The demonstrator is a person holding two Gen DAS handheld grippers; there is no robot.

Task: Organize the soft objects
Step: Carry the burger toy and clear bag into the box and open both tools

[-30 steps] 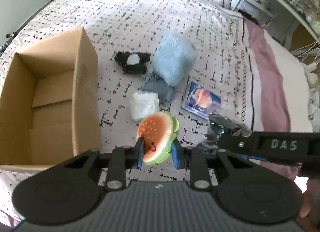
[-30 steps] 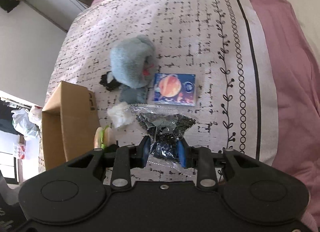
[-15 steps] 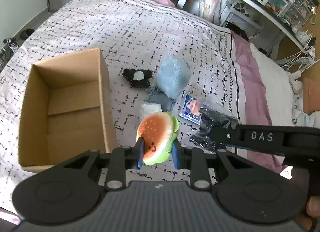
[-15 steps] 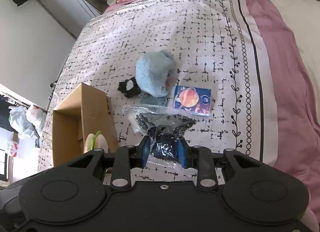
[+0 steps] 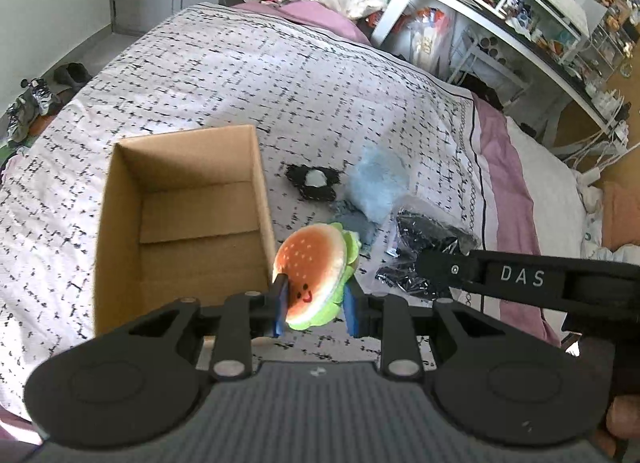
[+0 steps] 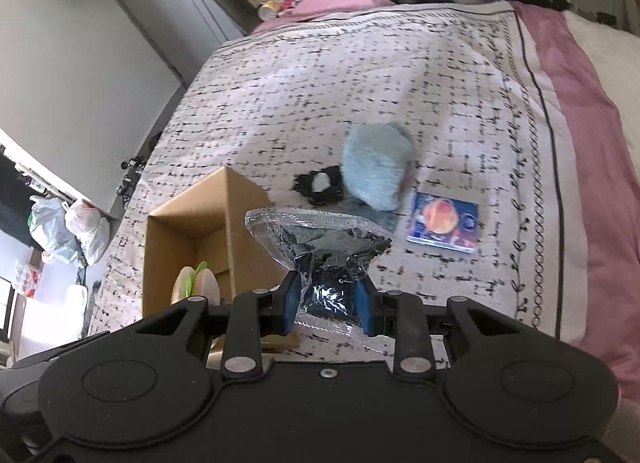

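My left gripper is shut on a plush hamburger with a smiling face, held in the air just right of an open cardboard box that looks empty inside. The right gripper is shut on a clear plastic bag of black stuff, lifted above the bed beside the box. On the patterned bedspread lie a fluffy light-blue plush, a black-and-white soft toy and a grey cloth. In the right wrist view the hamburger shows at the box's near side.
A flat printed packet with an orange planet lies right of the blue plush. The bed's pink edge runs along the right. A cluttered white desk stands beyond the bed. Shoes sit on the floor at left.
Both grippers have risen with their loads, so the bed looks farther away. The hamburger and the bag have come closer to the box's right wall.
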